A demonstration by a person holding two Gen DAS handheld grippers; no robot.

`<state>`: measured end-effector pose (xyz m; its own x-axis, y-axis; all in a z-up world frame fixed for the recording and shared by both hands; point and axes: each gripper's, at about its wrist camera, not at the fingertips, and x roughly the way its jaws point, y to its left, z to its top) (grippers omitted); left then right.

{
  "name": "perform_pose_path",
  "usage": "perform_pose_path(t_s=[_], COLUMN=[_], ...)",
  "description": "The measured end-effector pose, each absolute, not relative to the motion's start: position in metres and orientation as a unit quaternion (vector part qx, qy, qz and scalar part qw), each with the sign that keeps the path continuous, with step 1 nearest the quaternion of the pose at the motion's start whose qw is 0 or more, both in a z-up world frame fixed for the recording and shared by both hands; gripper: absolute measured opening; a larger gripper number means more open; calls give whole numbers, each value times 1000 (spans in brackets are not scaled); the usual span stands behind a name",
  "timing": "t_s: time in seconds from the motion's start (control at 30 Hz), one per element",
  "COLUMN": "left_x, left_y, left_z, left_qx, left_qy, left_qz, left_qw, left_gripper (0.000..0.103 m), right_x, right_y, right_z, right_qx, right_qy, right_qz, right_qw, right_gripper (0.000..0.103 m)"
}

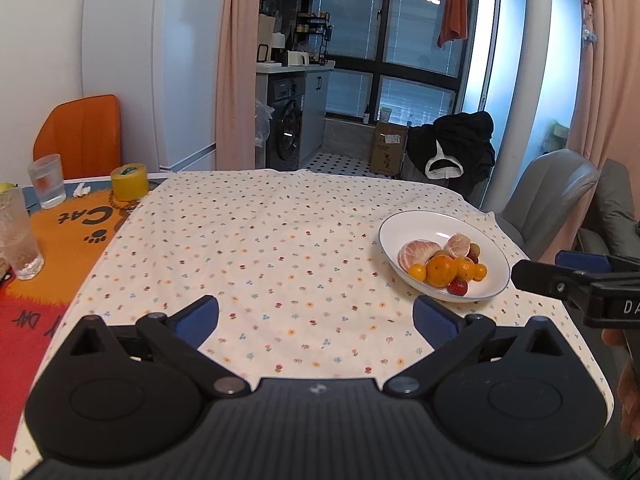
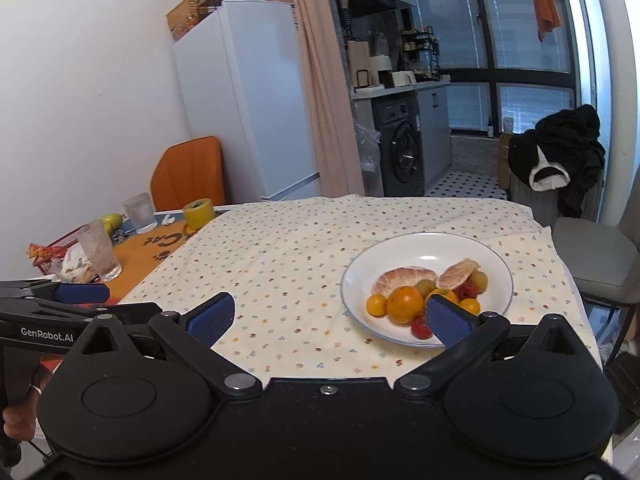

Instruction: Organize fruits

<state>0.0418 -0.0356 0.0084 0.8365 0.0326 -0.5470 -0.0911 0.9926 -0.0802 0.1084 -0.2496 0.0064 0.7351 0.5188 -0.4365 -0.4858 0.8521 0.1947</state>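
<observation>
Left of the white bowl (image 2: 427, 258), the left gripper (image 1: 316, 316) hovers over the floral-clothed bench (image 1: 280, 248) with fingers spread and empty, while the right gripper (image 2: 334, 318) (likewise released) hangs just before the bowl's piled fruits (image 2: 428, 294).

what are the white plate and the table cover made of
White plate: probably glazed ceramic, though it could be glass; glossy, with a sharp light reflection and thin dark rim line. Table cover: looks like thin matte woven fabric, with creases, a draped edge and a printed flower pattern.
</observation>
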Motion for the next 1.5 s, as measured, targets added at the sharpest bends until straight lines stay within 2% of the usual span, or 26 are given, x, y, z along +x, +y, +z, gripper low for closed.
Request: perform_pose_path(t_s=[0.67, 1.5], left_x=[-14, -12], left_y=[-24, -5], left_z=[34, 24], left_qx=[-47, -46], left_qy=[254, 266], left_qz=[37, 66], left_qw=[965, 961], left_gripper=[103, 103], right_x=[71, 71], right_y=[-245, -252], right_z=[28, 19], right_qx=[15, 22], right_qy=[234, 245], right_qz=[282, 282], right_qw=[930, 927], right_gripper=[103, 103])
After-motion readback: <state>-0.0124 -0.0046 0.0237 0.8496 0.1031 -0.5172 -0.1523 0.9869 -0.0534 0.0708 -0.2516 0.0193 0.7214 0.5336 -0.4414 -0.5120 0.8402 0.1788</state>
